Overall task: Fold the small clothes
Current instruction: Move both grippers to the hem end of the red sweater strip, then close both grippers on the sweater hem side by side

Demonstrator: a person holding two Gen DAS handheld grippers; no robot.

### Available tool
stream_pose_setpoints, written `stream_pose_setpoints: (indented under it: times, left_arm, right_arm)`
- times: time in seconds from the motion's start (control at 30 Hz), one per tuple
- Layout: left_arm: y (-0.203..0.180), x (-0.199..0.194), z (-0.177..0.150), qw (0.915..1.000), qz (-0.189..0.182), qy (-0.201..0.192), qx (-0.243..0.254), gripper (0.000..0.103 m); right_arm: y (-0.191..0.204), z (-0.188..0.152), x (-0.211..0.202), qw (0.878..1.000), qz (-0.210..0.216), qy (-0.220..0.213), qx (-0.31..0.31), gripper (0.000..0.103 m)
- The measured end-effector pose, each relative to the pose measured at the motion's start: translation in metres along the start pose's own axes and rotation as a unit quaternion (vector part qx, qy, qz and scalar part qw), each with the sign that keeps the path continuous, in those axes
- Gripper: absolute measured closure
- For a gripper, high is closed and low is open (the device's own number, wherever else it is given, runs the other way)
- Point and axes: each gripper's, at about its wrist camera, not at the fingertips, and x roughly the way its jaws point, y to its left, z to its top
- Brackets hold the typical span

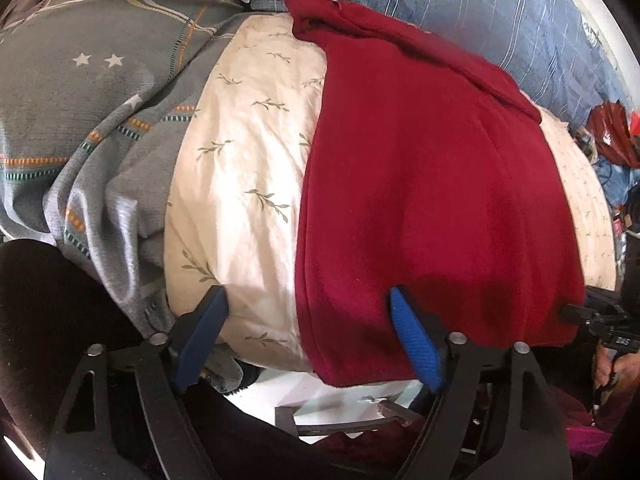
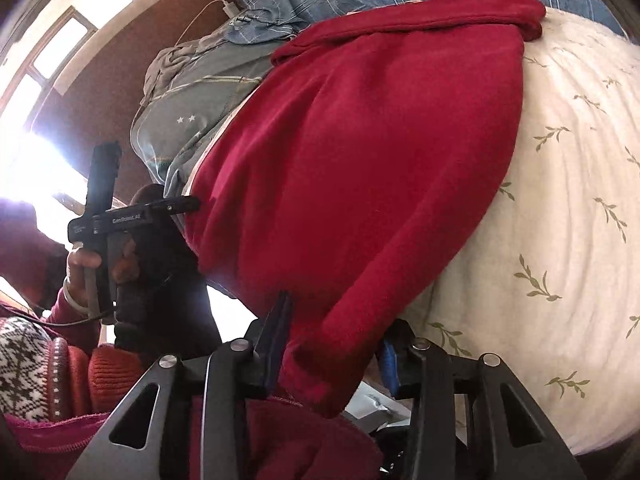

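A dark red fleece garment [image 1: 432, 184] lies spread on a white leaf-print bed cover [image 1: 248, 152]. My left gripper [image 1: 308, 312] is open, its blue fingers [image 1: 412, 340] straddling the garment's near left edge. In the right wrist view the garment [image 2: 360, 152] fills the middle. My right gripper [image 2: 336, 340] is open with its fingers either side of the garment's near corner, which hangs between them. The left gripper [image 2: 176, 206] also shows in the right wrist view at the garment's left edge.
A grey star-print cloth [image 1: 80, 92] is bunched at the left. A blue plaid blanket [image 1: 460, 8] lies behind the garment. Clutter with a red bag [image 1: 612, 132] sits at the far right. The person's red sleeve [image 2: 60, 380] is at the lower left.
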Motion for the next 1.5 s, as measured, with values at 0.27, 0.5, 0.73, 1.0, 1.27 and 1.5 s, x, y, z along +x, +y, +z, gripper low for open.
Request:
stream_pose_setpoints:
  times: [0.27, 0.5, 0.73, 1.0, 1.27, 1.5]
  left_arm:
    - [-0.015, -0.024, -0.001, 0.9993, -0.001, -0.025, 0.028, 0.042]
    - [-0.009, 0.001, -0.001, 0.9998, -0.004, 0.002, 0.022, 0.042]
    - [-0.021, 0.005, -0.002, 0.9985, -0.034, 0.001, 0.044, 0.073]
    - [-0.013, 0.002, 0.001, 0.9973, -0.064, 0.018, 0.033, 0.084]
    - [-0.021, 0.008, 0.001, 0.9963, -0.051, 0.022, 0.066, 0.076]
    - [-0.017, -0.023, 0.036, 0.9882, -0.141, 0.019, 0.058, 0.092]
  right_arm:
    - [-0.004, -0.001, -0.002, 1.000, 0.010, -0.002, 0.011, 0.059]
    - [0.000, -0.003, -0.001, 1.000, 0.010, -0.006, 0.010, 0.055]
    - [0.005, 0.000, 0.001, 1.000, 0.003, -0.001, -0.004, 0.060]
    - [0.012, 0.008, -0.007, 0.999, 0.031, -0.002, -0.015, 0.081]
    - [0.005, 0.007, 0.014, 0.999, 0.044, 0.015, -0.003, 0.066]
    - [0.007, 0.034, -0.028, 0.995, 0.073, -0.062, -0.004, 0.091]
